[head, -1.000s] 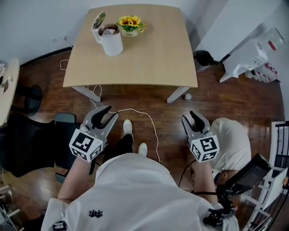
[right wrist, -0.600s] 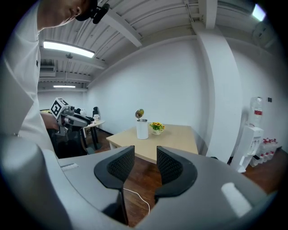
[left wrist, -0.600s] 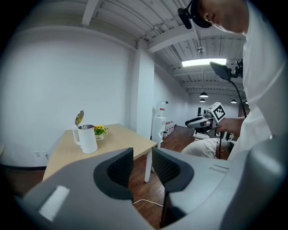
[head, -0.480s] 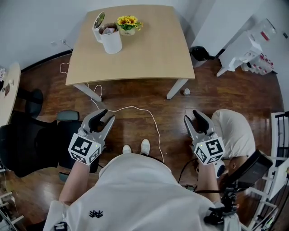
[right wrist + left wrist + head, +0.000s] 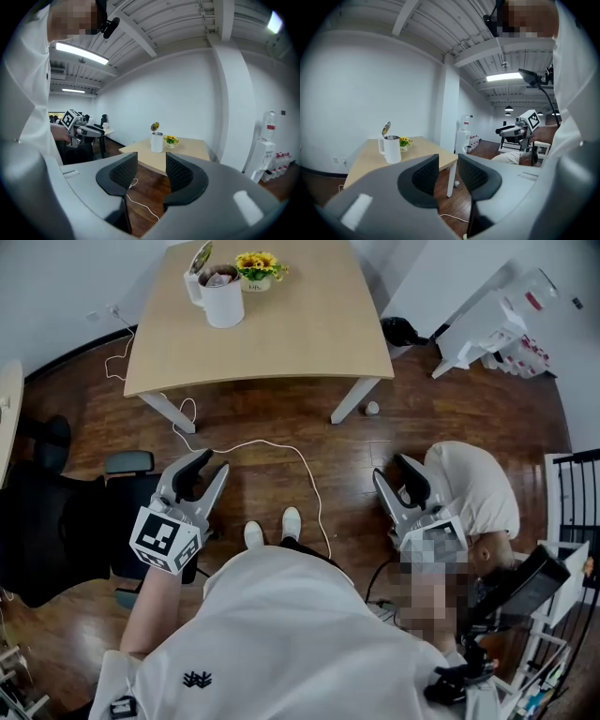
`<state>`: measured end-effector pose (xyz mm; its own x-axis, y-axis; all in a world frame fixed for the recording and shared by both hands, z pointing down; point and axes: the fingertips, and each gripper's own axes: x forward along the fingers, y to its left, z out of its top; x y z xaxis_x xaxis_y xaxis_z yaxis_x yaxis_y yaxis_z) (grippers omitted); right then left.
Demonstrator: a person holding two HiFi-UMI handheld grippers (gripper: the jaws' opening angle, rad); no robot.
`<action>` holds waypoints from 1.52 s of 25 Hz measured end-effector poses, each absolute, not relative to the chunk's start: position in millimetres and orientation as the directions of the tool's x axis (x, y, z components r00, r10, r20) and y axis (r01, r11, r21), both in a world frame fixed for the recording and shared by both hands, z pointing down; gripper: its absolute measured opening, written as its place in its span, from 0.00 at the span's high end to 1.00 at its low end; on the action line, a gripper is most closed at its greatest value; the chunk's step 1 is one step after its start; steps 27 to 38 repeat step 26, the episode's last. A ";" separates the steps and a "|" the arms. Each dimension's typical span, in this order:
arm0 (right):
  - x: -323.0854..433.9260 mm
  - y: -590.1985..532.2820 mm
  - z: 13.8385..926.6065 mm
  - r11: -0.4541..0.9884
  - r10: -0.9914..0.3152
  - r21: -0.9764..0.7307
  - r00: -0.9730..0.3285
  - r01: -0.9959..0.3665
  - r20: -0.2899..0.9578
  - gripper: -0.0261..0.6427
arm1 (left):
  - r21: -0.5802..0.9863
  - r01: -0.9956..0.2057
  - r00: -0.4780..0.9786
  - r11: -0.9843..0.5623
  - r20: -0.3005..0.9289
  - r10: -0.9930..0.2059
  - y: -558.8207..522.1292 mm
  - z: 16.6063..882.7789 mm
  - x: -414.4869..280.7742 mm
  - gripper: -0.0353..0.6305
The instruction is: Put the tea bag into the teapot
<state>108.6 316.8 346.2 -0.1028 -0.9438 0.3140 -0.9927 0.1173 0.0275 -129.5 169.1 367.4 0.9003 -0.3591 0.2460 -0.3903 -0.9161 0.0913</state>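
Head view
- table (image 5: 281, 343): light wood, at the top of the view, well apart from both grippers.
- teapot (image 5: 221, 306): white, upright near the table's far left corner, with its lid (image 5: 201, 257) tipped up and open.
- tea bag (image 5: 218, 279): a pale pinkish shape in the teapot's open mouth, too small for detail.
- flowers (image 5: 255, 264): yellow, in a small pot just beside the teapot on its right.
- left gripper (image 5: 212, 465): held low over the wooden floor (image 5: 281, 418) and pointing towards the table, jaws apart.
- right gripper (image 5: 394, 470): held low on the other side of the person, also pointing forwards.
- cable (image 5: 262, 444): white, curving across the floor between the grippers.
- shoes (image 5: 269, 526): white, side by side below the cable.

Left gripper view
- left gripper (image 5: 448, 171): its jaws stand apart, with only floor and table edge showing in the gap; it holds nothing.
- teapot (image 5: 392, 149): on the table ahead and to the left, lid up, flowers just behind it.
- right gripper (image 5: 511, 131): at the right, level, marker cube on top.

Right gripper view
- right gripper (image 5: 151, 171): its jaws are opening, nothing between them.
- teapot (image 5: 156, 142): straight ahead on the table, above the gap, flowers touching or just beside it.
- left gripper (image 5: 86, 131): at the left, over the floor.
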 end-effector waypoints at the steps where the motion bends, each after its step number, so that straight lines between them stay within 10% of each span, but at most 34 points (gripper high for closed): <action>1: 106.9 319.0 345.5 0.113 -0.942 0.037 -0.095 -0.993 0.321 0.68 | 0.094 -0.384 0.902 -0.918 0.250 -0.352 170.8 370.9 -131.4 0.79; 38: 38.4 297.3 362.7 0.106 -0.907 0.149 -0.034 -0.983 0.421 0.70 | 0.110 -0.293 0.940 -0.950 0.217 -0.265 153.0 387.7 -172.1 0.79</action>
